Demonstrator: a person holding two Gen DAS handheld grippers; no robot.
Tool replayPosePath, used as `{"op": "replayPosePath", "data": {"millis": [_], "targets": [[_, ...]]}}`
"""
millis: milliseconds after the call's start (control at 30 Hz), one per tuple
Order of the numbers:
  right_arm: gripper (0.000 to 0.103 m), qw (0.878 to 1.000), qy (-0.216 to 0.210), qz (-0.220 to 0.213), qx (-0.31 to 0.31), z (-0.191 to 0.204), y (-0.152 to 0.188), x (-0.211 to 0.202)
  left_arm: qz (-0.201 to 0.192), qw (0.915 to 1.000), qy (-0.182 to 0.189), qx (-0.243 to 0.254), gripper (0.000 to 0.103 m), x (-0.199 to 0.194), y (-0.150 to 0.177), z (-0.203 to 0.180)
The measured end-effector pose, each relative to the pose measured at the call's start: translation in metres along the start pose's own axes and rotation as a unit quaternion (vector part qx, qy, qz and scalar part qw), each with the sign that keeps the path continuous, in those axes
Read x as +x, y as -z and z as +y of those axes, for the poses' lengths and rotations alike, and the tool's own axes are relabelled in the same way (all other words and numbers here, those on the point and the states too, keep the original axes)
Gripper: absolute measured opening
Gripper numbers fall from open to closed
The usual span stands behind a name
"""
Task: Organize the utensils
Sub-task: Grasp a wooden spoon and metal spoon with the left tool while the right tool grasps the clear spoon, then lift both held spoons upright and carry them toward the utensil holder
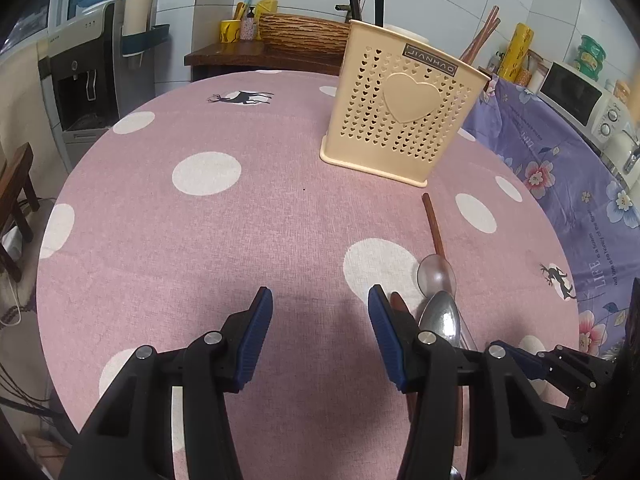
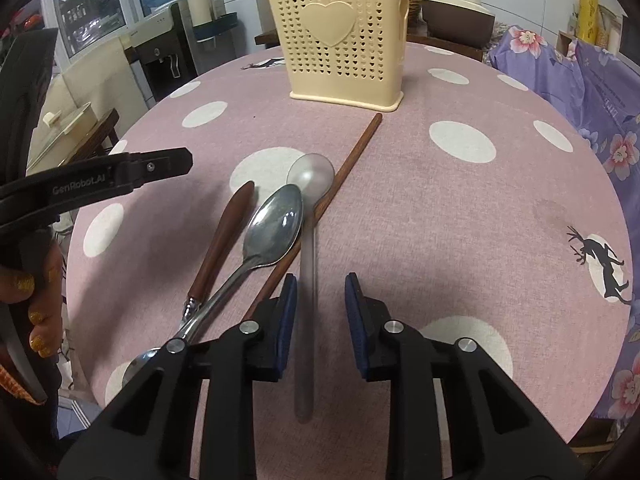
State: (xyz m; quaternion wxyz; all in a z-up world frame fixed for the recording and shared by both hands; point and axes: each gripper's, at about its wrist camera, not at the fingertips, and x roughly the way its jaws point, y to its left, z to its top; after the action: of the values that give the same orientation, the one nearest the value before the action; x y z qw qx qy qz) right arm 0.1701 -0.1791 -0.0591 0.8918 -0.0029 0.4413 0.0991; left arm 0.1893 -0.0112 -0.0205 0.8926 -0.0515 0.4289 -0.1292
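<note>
Several utensils lie on the pink dotted table [image 2: 460,220]: a clear plastic spoon [image 2: 311,176], a metal spoon [image 2: 274,228], a wooden-handled utensil [image 2: 224,240] and a brown chopstick [image 2: 352,156]. My right gripper [image 2: 321,280] straddles the clear spoon's handle, which lies close to the left pad; the right pad stands apart from it. My left gripper [image 1: 320,308] hovers open over bare cloth, and the metal spoon [image 1: 440,316] and clear spoon [image 1: 436,274] lie just right of its right finger. A beige heart-pattern caddy [image 1: 400,112] stands behind, with chopsticks [image 1: 480,36] in it.
The round table drops off at its edge on the left and near side. Purple floral cloth [image 1: 560,168] covers furniture on the right. A water dispenser [image 1: 84,80] stands far left. A hand with gold nails [image 2: 32,300] holds the left gripper's black body [image 2: 100,184].
</note>
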Motion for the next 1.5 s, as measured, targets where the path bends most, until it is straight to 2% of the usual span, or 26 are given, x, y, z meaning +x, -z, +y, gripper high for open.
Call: {"op": "replayPosePath", "data": {"millis": [133, 367, 567, 767, 967, 1133, 1367, 1500], "targets": [[0.01, 1.0, 0.013, -0.005, -0.015, 0.005, -0.001, 0.001, 0.009, 0.9999, 0.006, 0.005, 0.047, 0.003, 0.003, -0.005], [0.009, 0.999, 0.012, -0.03, -0.009, 0.002, -0.006, 0.004, 0.019, 0.9997, 0.014, 0.01, 0.047, 0.007, 0.01, -0.016], [0.009, 0.997, 0.04, -0.064, 0.012, -0.016, -0.01, -0.01, 0.019, 0.9997, 0.013, 0.009, 0.047, 0.007, 0.011, -0.018], [0.009, 0.994, 0.08, -0.053, 0.049, -0.047, -0.002, -0.009, 0.025, 0.9994, 0.021, 0.011, 0.047, 0.01, 0.012, -0.024], [0.01, 0.994, 0.067, -0.048, 0.066, -0.056, 0.005, -0.006, 0.039, 0.9984, 0.035, 0.022, 0.042, 0.016, 0.014, -0.037], [0.022, 0.994, 0.065, -0.051, 0.072, -0.058, 0.005, -0.006, 0.056, 0.9973, 0.034, 0.032, 0.033, 0.021, 0.021, -0.044], [0.023, 0.994, 0.066, -0.049, 0.074, -0.057, 0.004, -0.006, 0.052, 0.9968, 0.006, 0.06, 0.031, 0.024, 0.023, -0.057], [0.023, 0.994, 0.065, -0.046, 0.076, -0.057, 0.002, -0.006, 0.047, 0.996, -0.01, 0.076, 0.023, 0.031, 0.017, -0.062]]}}
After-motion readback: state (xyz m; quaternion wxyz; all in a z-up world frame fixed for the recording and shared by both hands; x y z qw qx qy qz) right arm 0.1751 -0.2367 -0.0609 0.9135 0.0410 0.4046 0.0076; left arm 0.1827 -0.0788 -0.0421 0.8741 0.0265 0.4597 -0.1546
